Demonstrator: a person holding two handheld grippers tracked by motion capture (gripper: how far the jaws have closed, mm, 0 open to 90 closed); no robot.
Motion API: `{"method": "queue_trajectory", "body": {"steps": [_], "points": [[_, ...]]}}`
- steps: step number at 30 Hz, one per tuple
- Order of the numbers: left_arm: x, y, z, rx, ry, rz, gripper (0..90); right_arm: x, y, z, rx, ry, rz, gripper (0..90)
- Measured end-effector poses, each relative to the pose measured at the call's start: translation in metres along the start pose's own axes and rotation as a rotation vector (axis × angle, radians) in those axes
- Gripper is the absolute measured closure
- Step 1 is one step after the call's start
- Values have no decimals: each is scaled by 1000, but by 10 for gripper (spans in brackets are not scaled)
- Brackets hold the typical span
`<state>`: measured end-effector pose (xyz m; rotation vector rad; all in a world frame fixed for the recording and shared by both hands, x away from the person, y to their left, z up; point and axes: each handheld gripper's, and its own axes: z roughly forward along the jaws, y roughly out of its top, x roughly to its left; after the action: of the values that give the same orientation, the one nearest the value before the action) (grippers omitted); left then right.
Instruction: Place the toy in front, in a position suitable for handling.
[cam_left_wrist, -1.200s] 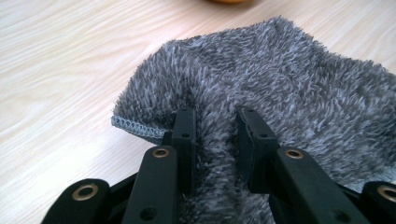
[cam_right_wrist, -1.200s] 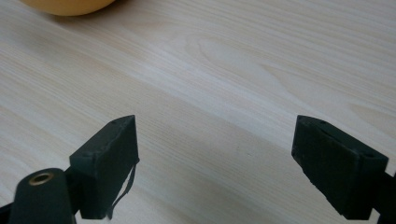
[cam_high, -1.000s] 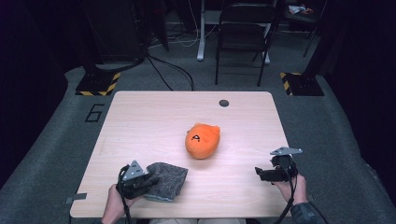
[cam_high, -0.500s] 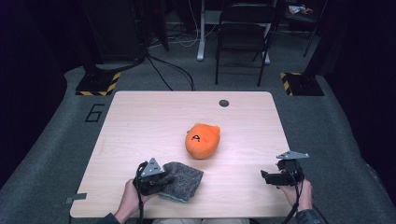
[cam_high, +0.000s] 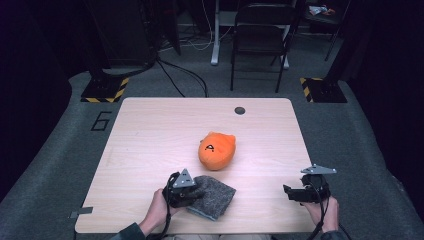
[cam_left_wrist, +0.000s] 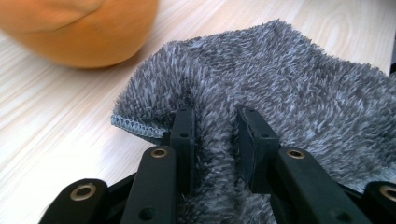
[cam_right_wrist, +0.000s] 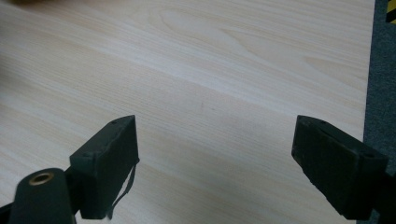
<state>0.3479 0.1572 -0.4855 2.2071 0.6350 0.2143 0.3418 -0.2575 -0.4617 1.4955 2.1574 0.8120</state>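
Two black hand-held grippers, left (cam_high: 192, 192) and right (cam_high: 289, 192), grey triangular top plates, brass-ringed screw holes, trailing black cables, dark sleeve cuff

Lower centre of the high view, the grey cloth (cam_high: 214, 196) looks thick and fuzzy, a shaggy terry pile with a stitched hem along one edge. The left gripper (cam_left_wrist: 215, 128) shows matt black plastic with small metal rivets, its jaws pinched on a ridge of that pile. The desk (cam_high: 150, 145) is pale wood grain, smooth with a soft sheen. At mid-frame, the orange plush toy (cam_high: 217, 150) looks soft, velvety, matt. The floor (cam_high: 60, 150) is rough grey carpet.
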Motion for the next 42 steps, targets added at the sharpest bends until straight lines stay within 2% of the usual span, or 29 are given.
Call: {"method": "queue_trajectory", "body": {"steps": [11,21,30,33,35,39,42], "points": [[-19,28,31,-9,-54,49,696,-1,-1,-1,3,-4,-2,138],[-27,49,57,-11,-81,64,688,-2,-1,-1,2,-9,1,139],[-33,59,88,6,-66,68,672,-2,-2,-1,5,-9,8,139],[-33,58,103,39,-69,60,624,-2,-3,0,5,-10,7,138],[-33,58,107,50,-65,71,554,-2,-3,0,6,-9,6,138],[-35,61,101,35,-57,79,362,-1,-2,0,8,2,5,138],[-40,62,92,28,-48,115,273,0,-2,1,4,5,-2,138]]}}
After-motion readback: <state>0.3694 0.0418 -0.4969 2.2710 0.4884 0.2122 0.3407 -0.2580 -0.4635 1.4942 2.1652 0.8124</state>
